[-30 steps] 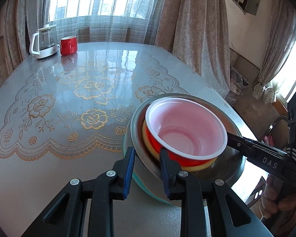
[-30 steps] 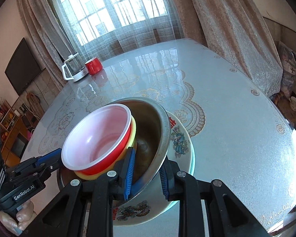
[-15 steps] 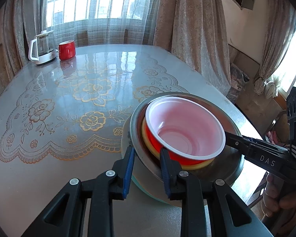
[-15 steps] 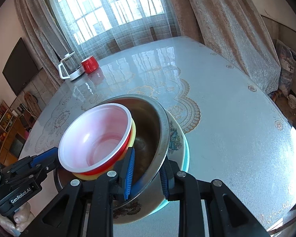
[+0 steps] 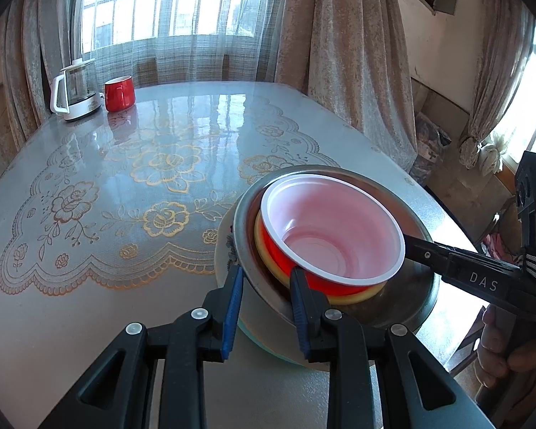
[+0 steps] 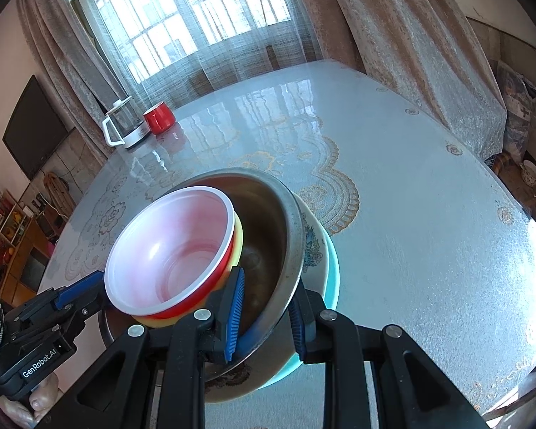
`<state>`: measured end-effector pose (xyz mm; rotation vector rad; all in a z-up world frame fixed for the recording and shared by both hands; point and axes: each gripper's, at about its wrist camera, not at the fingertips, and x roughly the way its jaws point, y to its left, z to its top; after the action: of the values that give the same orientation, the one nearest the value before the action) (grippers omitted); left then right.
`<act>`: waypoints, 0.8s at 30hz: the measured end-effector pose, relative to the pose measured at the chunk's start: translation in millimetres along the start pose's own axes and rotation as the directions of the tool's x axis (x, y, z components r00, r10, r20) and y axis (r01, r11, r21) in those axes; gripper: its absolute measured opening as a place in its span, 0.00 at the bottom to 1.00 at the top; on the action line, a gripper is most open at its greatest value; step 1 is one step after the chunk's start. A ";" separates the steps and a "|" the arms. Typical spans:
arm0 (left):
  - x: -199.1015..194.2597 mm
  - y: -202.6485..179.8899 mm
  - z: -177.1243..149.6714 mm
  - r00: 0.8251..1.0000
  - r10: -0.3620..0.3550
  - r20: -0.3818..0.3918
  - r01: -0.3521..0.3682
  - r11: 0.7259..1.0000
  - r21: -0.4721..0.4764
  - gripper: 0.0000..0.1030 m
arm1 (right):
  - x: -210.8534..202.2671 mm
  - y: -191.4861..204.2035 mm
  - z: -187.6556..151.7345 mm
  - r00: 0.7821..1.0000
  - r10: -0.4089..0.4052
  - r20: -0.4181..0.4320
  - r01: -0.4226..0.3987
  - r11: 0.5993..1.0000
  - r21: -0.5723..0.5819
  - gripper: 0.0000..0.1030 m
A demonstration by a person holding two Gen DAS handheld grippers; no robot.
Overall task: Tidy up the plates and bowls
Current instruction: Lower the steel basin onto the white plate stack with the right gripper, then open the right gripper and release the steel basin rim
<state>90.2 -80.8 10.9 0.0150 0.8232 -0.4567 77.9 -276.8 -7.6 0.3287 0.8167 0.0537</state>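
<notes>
While stack sits near surface [image 5: 132, 307] edge, we clamp steel bowl [image 5: 407, 296] rim from both sides: left gripper [image 5: 266, 300], right gripper [image 6: 266, 307]. Red bowl [image 5: 330, 237], yellow bowl [image 5: 343, 296] nest inside; patterned plate [image 6: 312, 250] beneath, possibly gripped too.

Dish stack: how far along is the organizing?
Nesting looks done: red bowl in yellow bowl, in the steel bowl, on the patterned plate, above a teal dish. In hand: left gripper and right gripper straddle the steel bowl's rim on opposite sides. Left: carrying or placing the stack; destination not visible.
</notes>
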 end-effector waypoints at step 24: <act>-5.2 -3.2 -3.9 0.999 0.043 0.014 -0.043 0.999 -0.002 0.25 | -10.9 3.0 -5.8 0.999 -0.015 0.042 0.016 1.000 -0.018 0.21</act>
<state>83.1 -80.9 12.5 0.0279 0.8075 -0.4154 66.4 -274.3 -2.7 0.3050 0.7766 0.0393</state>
